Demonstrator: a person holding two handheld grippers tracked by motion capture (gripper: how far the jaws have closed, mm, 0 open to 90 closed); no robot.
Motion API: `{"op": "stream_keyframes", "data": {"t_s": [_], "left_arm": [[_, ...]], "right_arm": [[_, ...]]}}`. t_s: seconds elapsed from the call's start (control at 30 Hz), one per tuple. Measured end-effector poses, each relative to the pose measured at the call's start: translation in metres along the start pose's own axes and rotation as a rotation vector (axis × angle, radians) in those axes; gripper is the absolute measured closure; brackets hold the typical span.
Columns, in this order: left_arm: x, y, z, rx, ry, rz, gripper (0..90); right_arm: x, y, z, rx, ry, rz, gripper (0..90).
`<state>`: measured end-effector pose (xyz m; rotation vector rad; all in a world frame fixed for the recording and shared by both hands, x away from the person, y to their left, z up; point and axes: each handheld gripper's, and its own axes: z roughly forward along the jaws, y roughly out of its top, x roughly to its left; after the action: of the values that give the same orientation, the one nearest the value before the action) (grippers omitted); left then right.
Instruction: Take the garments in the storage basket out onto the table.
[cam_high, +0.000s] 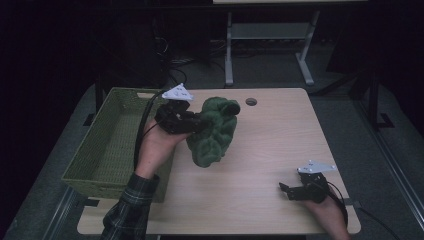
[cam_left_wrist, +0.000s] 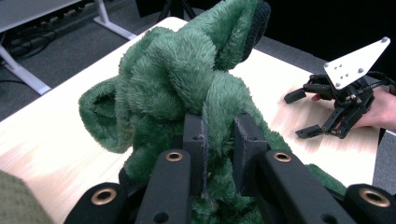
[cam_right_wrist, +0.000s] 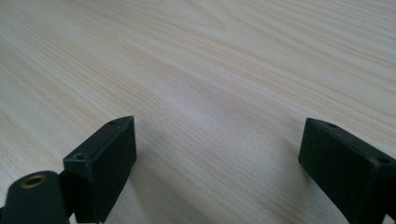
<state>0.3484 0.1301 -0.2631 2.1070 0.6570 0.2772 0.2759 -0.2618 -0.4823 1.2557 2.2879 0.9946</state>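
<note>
Left gripper (cam_high: 197, 125), centre-left of the high view: raised in the left hand (cam_high: 157, 142), plaid sleeve (cam_high: 131, 202), jaws clamped together on something. Right gripper (cam_high: 286, 190), lower right: low, jaws spread wide, nothing between them.

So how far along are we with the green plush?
Done: the left gripper is shut on the plush and holds it off the table. In hand: it hangs beside the basket. Left: probably into the basket. The right gripper waits open.
</note>
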Motion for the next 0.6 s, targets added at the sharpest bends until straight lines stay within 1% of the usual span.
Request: {"op": "stream_keyframes", "data": {"t_s": [0.13, 0.37, 0.47, 0.5, 0.53, 0.6], "left_arm": [[-0.007, -0.003, 0.015, 0.003, -0.013, -0.010, 77.7], [-0.019, -0.012, 0.046, 0.020, -0.036, -0.010, 77.7], [-0.021, -0.017, 0.059, 0.026, -0.049, -0.013, 77.7], [-0.023, -0.021, 0.066, 0.030, -0.055, -0.025, 77.6], [-0.023, -0.021, 0.066, 0.030, -0.055, -0.025, 77.7], [-0.024, -0.025, 0.075, 0.039, -0.061, -0.025, 77.6]], "right_arm": [[0.000, 0.000, 0.000, 0.000, 0.000, 0.000, 10.7], [0.000, 0.000, 0.000, 0.000, 0.000, 0.000, 10.7], [0.000, 0.000, 0.000, 0.001, 0.000, -0.001, 10.7], [0.000, 0.000, 0.000, 0.000, 0.000, 0.000, 10.7], [0.000, 0.000, 0.000, 0.000, 0.000, 0.000, 10.7], [0.000, 0.000, 0.000, 0.001, 0.000, 0.000, 10.7]]}}
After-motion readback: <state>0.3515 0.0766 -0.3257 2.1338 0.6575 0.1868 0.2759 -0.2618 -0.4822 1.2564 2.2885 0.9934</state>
